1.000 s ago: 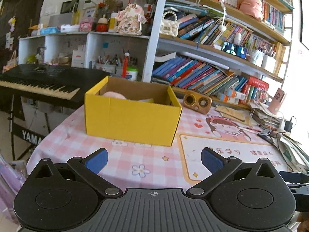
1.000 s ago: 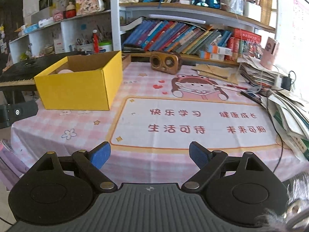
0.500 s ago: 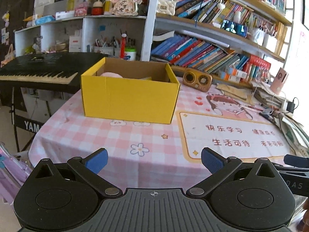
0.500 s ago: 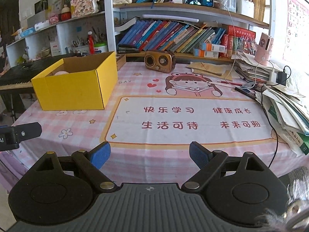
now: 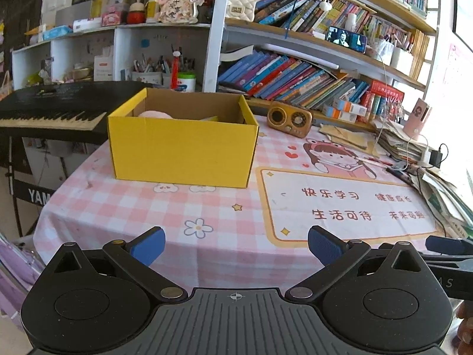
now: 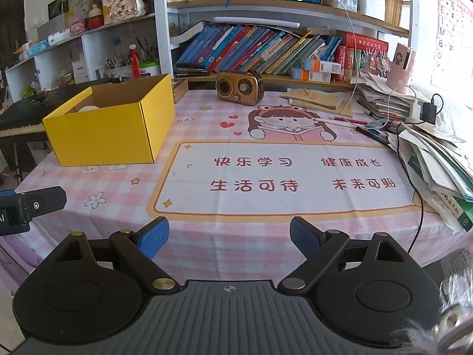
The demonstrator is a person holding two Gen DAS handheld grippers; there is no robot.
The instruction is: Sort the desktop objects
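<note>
Left gripper [image 5: 235,242]: blue-padded jaws spread wide, nothing between them, held over the near edge of the pink checked tablecloth [image 5: 147,207]. Right gripper [image 6: 229,236]: same, jaws released and empty, over the near edge of the cloth's white printed panel [image 6: 280,177]. Open-top yellow cardboard box [image 5: 181,151] sits upright on the cloth's far-left part, beside the black keyboard piano [image 5: 53,109]; a pale pink rounded item [image 5: 155,114] shows inside, type unclear. Small brown retro radio [image 6: 239,88] stands behind the panel, near the bookshelf [image 6: 266,50]. Stack of papers and cables [image 6: 428,148] along the right edge.
</note>
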